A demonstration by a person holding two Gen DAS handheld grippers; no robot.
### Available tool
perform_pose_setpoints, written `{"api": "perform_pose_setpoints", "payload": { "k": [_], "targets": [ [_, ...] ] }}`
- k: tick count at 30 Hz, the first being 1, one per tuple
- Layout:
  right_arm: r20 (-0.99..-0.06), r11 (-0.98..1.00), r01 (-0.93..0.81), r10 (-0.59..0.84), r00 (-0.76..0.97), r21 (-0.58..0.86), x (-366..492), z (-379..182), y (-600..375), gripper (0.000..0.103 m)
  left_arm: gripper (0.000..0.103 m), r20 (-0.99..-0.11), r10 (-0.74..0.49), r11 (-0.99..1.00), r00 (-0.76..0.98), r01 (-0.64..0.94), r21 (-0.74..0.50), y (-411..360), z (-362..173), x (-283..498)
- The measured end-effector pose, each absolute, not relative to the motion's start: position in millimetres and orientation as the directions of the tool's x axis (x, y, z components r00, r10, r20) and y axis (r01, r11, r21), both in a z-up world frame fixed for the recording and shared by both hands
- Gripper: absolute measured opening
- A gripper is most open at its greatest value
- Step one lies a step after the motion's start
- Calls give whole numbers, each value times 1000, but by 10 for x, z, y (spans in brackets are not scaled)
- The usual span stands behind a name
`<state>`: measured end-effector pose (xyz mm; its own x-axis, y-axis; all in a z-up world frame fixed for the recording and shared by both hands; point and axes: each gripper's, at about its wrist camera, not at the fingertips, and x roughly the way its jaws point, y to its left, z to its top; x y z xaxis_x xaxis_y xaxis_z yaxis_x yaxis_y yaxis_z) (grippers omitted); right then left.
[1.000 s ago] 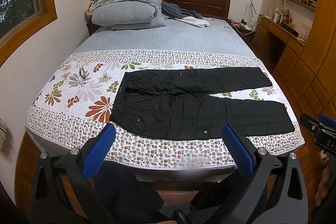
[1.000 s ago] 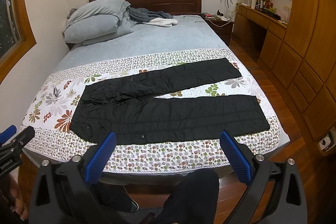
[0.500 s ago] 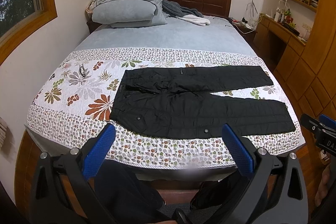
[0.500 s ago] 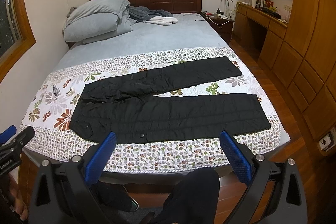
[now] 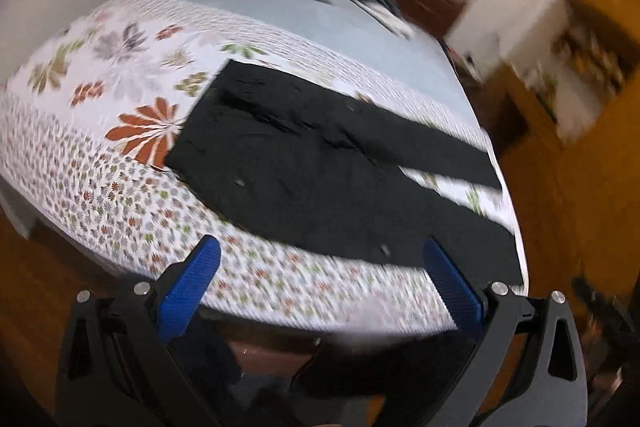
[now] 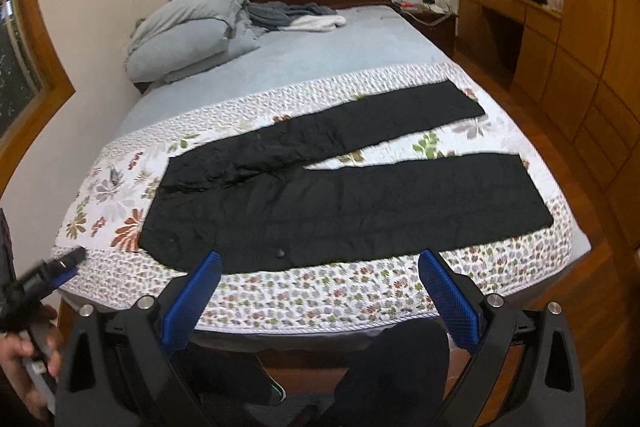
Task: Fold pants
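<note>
So far: no fold is seen in the pants [image 6: 344, 203]; the task is judged to be at its very start.
Pants, position: the garment is laid flat across the foot of the bed [image 6: 280, 67], on the flower-print quilt [image 6: 320, 291], with the waistband toward the window side and the cuffs toward the wooden cabinets [image 6: 592, 75].
Pants, layout: the two legs are spread apart in a narrow V, and a strip of quilt is shown between them from the crotch out to the cuffs. The near leg runs close to the front edge of the mattress.
Left gripper [image 5: 320, 281]: it is held above the front edge of the bed, its blue pads [image 5: 188, 297] set wide apart and nothing between them. The left view is blurred and tilted, so fine detail of the cloth there cannot be told.
Right gripper [image 6: 318, 293]: it is likewise spread wide and empty, held off the front edge of the bed, with the near leg just beyond its tips.
Contact: neither tool is touching the cloth.
Done: only the spreading-out of the garment can be counted as finished.
Left to do: one leg is to be brought over the other, and the doubled length is then to be folded down; every one of these steps is judged outstanding.
Surroundings: grey pillows [image 6: 180, 39] and a rumpled blanket [image 6: 288, 15] are piled at the headboard, well apart from the work.
</note>
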<state>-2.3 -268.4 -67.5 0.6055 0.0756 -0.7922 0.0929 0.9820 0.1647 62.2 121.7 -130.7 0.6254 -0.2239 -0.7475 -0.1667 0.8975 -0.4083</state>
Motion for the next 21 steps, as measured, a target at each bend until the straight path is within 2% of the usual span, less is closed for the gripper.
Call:
{"api": "perform_pose_setpoints", "payload": {
  "k": [2,5,7,10,15,21],
  "targets": [
    [-806,970,109,117,581,220,19,-830,-2801,100,100,-780,-229,898,582,-182,-400,1417,-1534,817],
    [-829,942,160,169,532,295,77,-1062,-2963,100,100,-830,-309,861,465,-235,-452,1839,-2030,1212],
    [-836,932,176,185,517,316,77,-1143,-3025,100,100,-818,-394,793,419,-296,-533,2155,-2419,1466],
    [-835,930,180,187,518,320,55,-1211,-3065,100,100,-800,-430,704,420,-399,-588,2537,-2839,1743],
    [-842,909,230,195,503,348,76,-1403,-3220,99,100,-758,-473,595,449,-472,-651,2841,-3203,2132],
    [-855,890,276,200,478,362,195,-1618,-3414,99,100,-791,-455,584,409,-533,-611,2863,-3441,2392]
  ]
}}
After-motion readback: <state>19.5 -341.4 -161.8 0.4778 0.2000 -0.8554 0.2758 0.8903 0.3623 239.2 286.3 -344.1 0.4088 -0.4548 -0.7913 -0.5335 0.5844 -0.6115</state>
